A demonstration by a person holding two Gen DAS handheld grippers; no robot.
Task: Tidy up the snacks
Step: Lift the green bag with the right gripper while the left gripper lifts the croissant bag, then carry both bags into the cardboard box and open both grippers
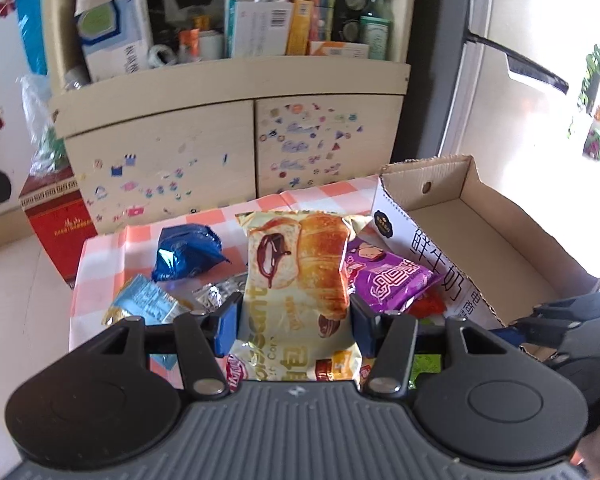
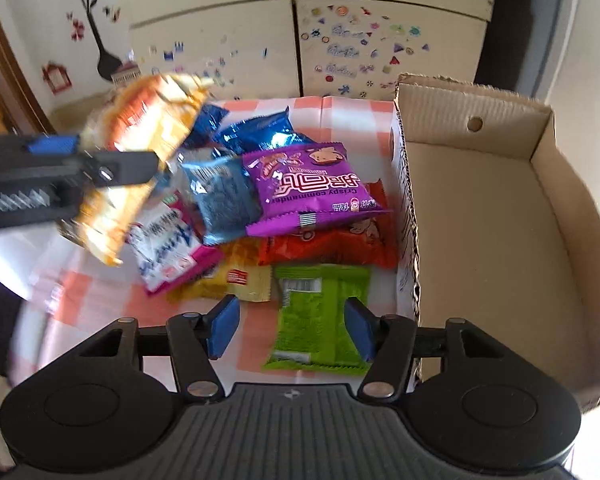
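The left tongs [image 1: 294, 322] pinch a cream croissant packet [image 1: 296, 280] between their blue pads, holding it upright above the desk [image 1: 108, 248]; its print reads "croissant" in part (the rest is Chinese and cut off by the grip), beside a picture of a chocolate-filled pastry. The right tongs [image 2: 292, 330] stand spread, low over a green packet [image 2: 320, 316] that lies flat between their pads, touching neither as far as can be told. Further along the pink-checked desk sits the heap: a purple packet [image 2: 312, 188] marked "Crispy commander", a red packet [image 2: 332, 246] under it, two blue foil packets [image 2: 260, 132], a yellow one [image 2: 236, 280] and a white-and-pink one [image 2: 168, 252]. An open cardboard box [image 2: 480, 208] stands just beside the heap, on its right, with Chinese lettering on its outer wall.
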